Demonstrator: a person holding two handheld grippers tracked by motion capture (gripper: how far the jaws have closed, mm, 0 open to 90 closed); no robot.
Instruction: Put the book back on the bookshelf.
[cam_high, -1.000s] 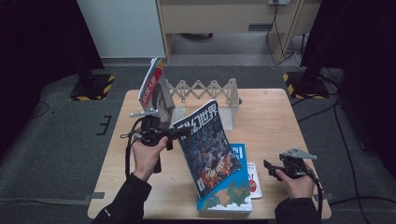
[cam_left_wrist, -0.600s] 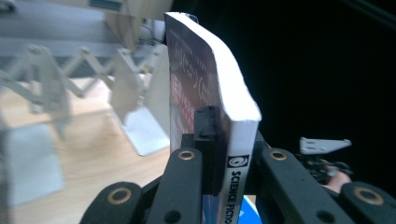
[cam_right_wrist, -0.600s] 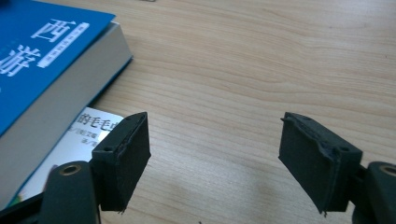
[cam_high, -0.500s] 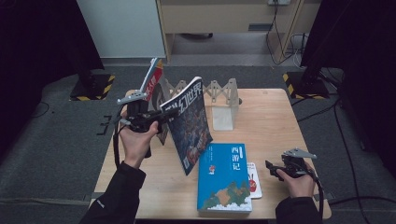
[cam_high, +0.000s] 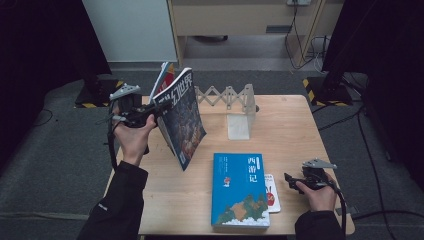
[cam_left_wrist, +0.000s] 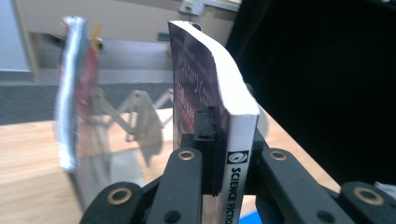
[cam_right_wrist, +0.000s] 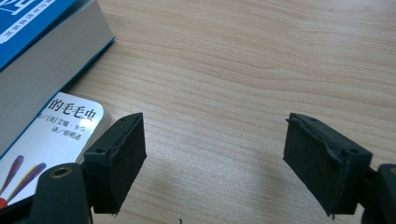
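Observation:
My left gripper (cam_high: 151, 114) is shut on the spine of a dark science-fiction magazine (cam_high: 182, 120), which it holds upright in the air over the table's left side. In the left gripper view the jaws (cam_left_wrist: 229, 135) clamp the magazine (cam_left_wrist: 205, 79) just above its white spine label. Behind it a red-and-white book (cam_high: 165, 76) stands in the wooden accordion rack (cam_high: 227, 97). My right gripper (cam_high: 291, 180) rests low at the front right. Its jaws (cam_right_wrist: 215, 158) are open, have just been opening, and have only bare wood between them.
A thick blue book (cam_high: 240, 190) lies flat at the front middle of the wooden table (cam_high: 295, 130), on top of a small white book (cam_high: 271, 194) whose corner sits left of my right jaws (cam_right_wrist: 51, 140). A clear plastic bookend (cam_high: 239, 125) stands by the rack.
The left gripper has carried the magazine up and back to the left toward the rack, standing it more upright and uncovering the blue book. The right hand has stayed in place.

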